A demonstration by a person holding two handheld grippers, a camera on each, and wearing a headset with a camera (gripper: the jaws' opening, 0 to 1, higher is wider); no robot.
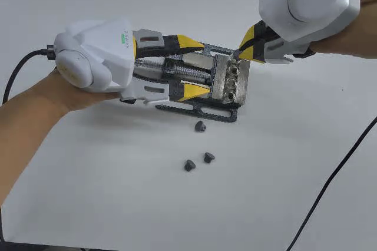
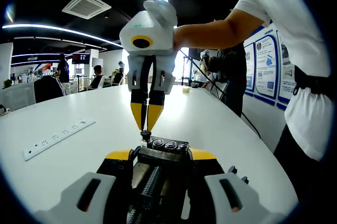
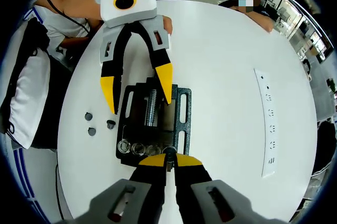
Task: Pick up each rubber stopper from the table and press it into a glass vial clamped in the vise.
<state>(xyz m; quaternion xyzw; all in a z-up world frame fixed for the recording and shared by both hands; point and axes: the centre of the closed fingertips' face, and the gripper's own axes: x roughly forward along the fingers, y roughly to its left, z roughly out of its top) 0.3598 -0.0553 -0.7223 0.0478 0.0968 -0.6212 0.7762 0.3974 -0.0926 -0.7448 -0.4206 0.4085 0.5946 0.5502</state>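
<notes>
A small metal vise (image 1: 231,80) on a black base plate (image 1: 200,111) clamps a row of glass vials (image 3: 138,149) upright. My left gripper (image 1: 197,66) is open, one jaw on each side of the vise screw (image 2: 147,184). My right gripper (image 1: 240,54) comes down from the far side, shut on a dark rubber stopper (image 2: 146,135) right at the mouth of the end vial. In the right gripper view the stopper (image 3: 169,153) sits between my shut jaws beside the vial row. Three loose stoppers (image 1: 200,126) (image 1: 208,157) (image 1: 189,165) lie on the white table in front of the vise.
A white power strip (image 3: 268,124) lies on the table beyond the vise. A black cable (image 1: 330,180) crosses the near right corner. People sit at the far edge of the round table (image 3: 221,40).
</notes>
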